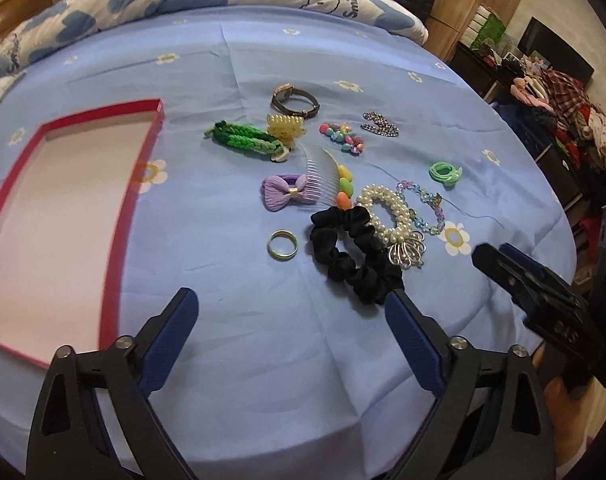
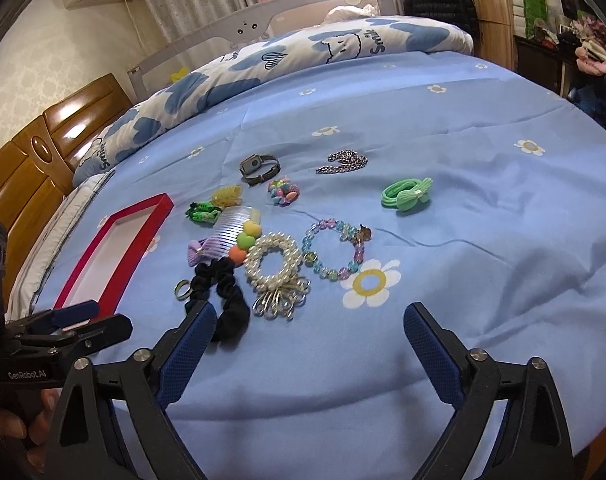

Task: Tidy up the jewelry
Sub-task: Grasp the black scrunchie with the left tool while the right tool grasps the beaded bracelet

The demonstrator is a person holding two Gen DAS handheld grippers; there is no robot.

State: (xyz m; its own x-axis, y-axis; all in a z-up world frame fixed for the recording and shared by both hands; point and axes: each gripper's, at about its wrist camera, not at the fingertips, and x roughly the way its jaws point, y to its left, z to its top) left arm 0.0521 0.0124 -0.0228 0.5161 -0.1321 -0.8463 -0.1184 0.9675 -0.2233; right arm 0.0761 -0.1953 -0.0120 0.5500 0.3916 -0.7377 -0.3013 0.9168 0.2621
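**Approach Stage: Both Tongs Open Above the Jewelry Spread**

The blue flower-print bedsheet (image 1: 231, 320) forms the work surface and extends well beyond both tongs on every side. Its near edge drops away below the tongs in both views, and a dark cluttered shelf stands off the bed beyond the right gripper.

The shallow red-rimmed tray with a white floor (image 1: 63, 216) lies ahead and to the left of the left gripper (image 1: 291, 310). It holds nothing, so sorting appears not to have begun.

The black fabric scrunchie (image 1: 353, 256) lies just ahead of the left gripper's right-hand finger. Overlapping its far side is the white pearl bracelet with a silver wire ornament (image 2: 273, 266). The translucent multicoloured bead bracelet (image 2: 335, 250) sits directly ahead of the right gripper (image 2: 309, 322). The small gold ring (image 1: 282, 245) rests alone, ahead of the left gripper and between its fingers' lines.

Left gripper: jaws spread wide, nothing between them. Right gripper: likewise spread, empty.

Next move, as judged: choose one piece and close on it. The ring lies flat and thin, calling for a low, careful pinch against soft cloth. The scrunchie and pearl bracelet overlap, so lifting either may drag the other. Bare sheet between the pieces and the tray offers an unobstructed transfer path.
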